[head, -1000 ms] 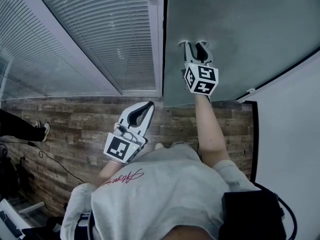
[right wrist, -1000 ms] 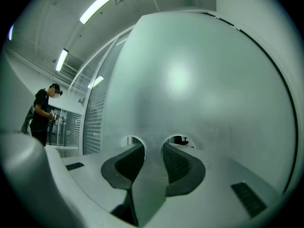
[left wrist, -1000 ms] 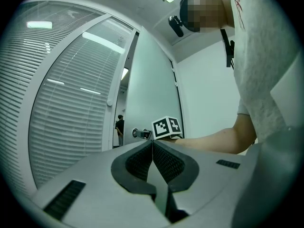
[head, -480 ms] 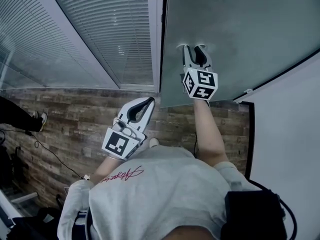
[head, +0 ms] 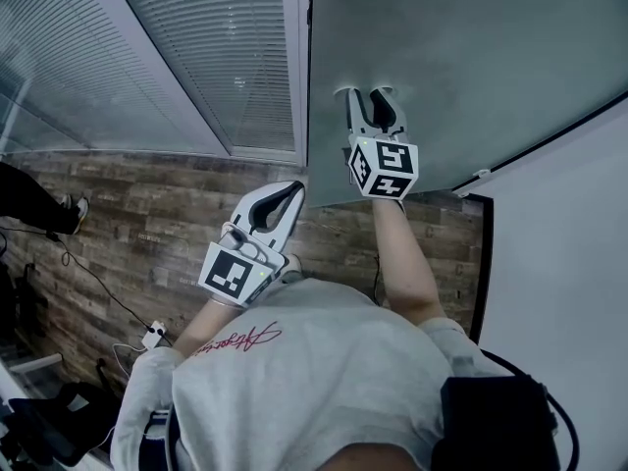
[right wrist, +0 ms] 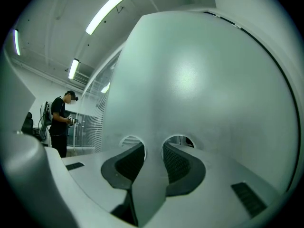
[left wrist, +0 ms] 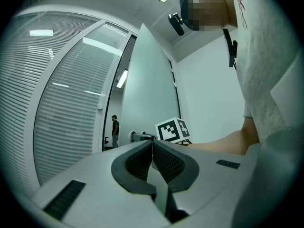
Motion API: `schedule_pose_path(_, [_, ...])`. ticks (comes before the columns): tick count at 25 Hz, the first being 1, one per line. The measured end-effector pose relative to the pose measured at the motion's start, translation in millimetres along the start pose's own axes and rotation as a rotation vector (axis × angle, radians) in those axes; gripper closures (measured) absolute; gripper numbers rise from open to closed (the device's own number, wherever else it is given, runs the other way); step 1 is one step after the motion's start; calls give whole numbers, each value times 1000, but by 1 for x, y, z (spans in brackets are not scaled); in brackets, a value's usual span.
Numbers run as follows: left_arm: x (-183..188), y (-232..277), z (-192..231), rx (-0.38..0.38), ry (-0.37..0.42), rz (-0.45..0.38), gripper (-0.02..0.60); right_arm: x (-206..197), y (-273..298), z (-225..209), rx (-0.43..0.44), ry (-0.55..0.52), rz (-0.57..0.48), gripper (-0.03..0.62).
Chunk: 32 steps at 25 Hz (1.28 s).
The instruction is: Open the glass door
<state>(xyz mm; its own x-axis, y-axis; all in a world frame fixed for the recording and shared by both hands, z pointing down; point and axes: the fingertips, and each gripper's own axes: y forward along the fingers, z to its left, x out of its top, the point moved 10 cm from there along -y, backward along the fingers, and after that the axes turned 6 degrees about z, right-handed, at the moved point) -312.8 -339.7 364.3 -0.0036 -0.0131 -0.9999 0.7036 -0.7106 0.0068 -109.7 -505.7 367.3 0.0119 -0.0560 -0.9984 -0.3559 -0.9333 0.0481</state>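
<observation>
The right gripper (head: 369, 93), jaws apart, pushes the glass door (head: 481, 47); its tips may slip on the smooth glass. The left gripper (head: 291, 190) is closed.

**Cut off, too small, veiled**

Cut off by the left edge of the head view: a leg (head: 29, 194), body unseen. Too small to make out, lower left in the left gripper view: a standing person (left wrist: 115, 131). Veiled behind the frosted glass door (right wrist: 199, 89): everything beyond.
</observation>
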Motion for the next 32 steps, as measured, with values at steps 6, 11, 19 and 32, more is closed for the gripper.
schedule_pose_path(6, [0,-15,-33,54,-9,0,565,0,-28,6,48,-4,-1,461])
schedule_pose_path(11, [-4,-25,-66,110,-18,-7,565,-2,-50,5,88,-2,-6,461])
schedule_pose_path(19, [-8,-45,-112,224,-27,-1,565,-4,-86,1,159,-2,-20,461])
schedule_pose_path(32, [1,-70,-149,212,0,3,565,-8,-144,9,184,-5,-29,461])
